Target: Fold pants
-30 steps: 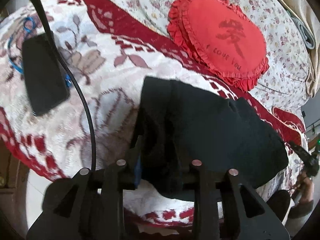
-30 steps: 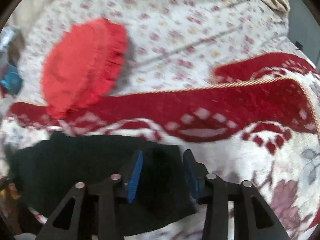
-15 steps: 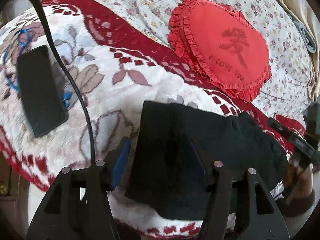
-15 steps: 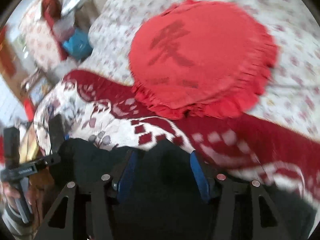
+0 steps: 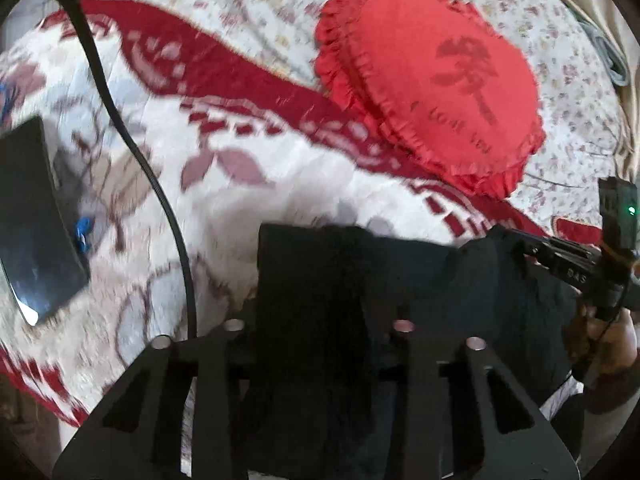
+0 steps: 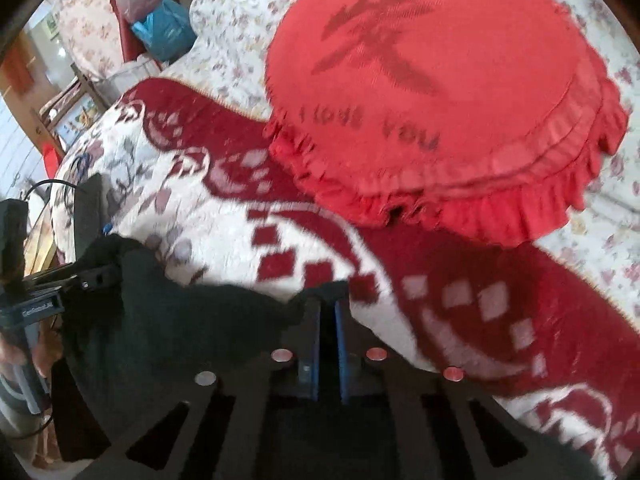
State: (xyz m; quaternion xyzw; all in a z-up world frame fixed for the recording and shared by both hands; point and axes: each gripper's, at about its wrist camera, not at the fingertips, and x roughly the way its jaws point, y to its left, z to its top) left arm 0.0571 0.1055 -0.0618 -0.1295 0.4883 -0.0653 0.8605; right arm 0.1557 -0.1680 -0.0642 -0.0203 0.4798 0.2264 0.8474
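The black pants (image 5: 400,276) lie folded on the red and white blanket (image 5: 224,184) near its front edge. In the left wrist view the cloth covers my left gripper (image 5: 320,320), so its fingers are hidden. My right gripper (image 6: 327,320) has its blue pads close together on an edge of the pants (image 6: 192,320). The right gripper also shows at the right of the left wrist view (image 5: 560,260), at the pants' far end. The left gripper shows at the left of the right wrist view (image 6: 48,292), against the pants.
A red heart-shaped frilled cushion (image 5: 436,92) lies beyond the pants on the flowered bedspread (image 5: 572,92). A black phone (image 5: 32,224) and a black cable (image 5: 140,152) lie on the blanket at left. Bags and furniture (image 6: 156,28) stand past the bed.
My right gripper has gone from open to pinched on the pants' edge. My left gripper, open half a second ago, is now covered by the cloth. Both views have shifted toward the cushion.
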